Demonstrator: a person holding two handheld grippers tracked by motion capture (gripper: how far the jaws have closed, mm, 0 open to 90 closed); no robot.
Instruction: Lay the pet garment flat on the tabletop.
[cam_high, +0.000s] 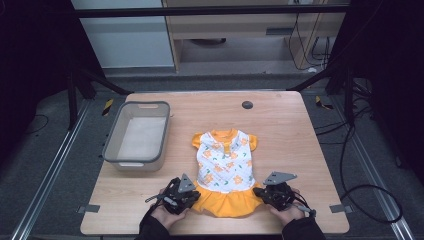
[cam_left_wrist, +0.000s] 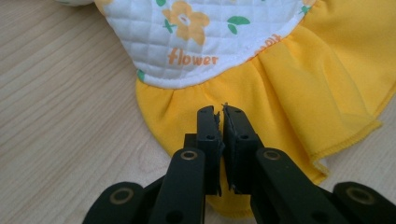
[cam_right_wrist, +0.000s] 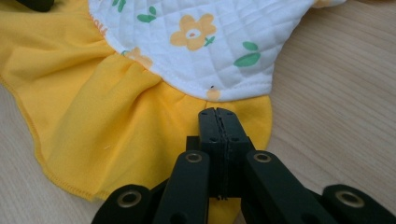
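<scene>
You have the little dress (cam_high: 226, 170) lying flat, front up, near your edge of the tabletop (cam_high: 280, 125), its neck pointing away from you and its yellow skirt ruffle (cam_left_wrist: 299, 88) toward you; the grey bin (cam_high: 137, 135) sits well apart, off to your left. The step in hand looks like gripping the two lower corners of the skirt, probably to lift or fold the garment away from you. To do it well, keep both hands level with each other and raise them together, so the fabric comes up as one straight edge and does not skew (a lopsided pull would likely drag the white quilted bodice (cam_right_wrist: 210, 42) sideways). Hold only the ruffle, and check that both layers are caught before you lift. Your left gripper (cam_left_wrist: 221, 112) has its fingers all but pressed together over the ruffle's left side, with just a sliver between the tips; they appear to pinch the yellow cloth. Your right gripper (cam_right_wrist: 218, 113) has its fingers fully together on the ruffle's right side, just below the bodice seam.
</scene>
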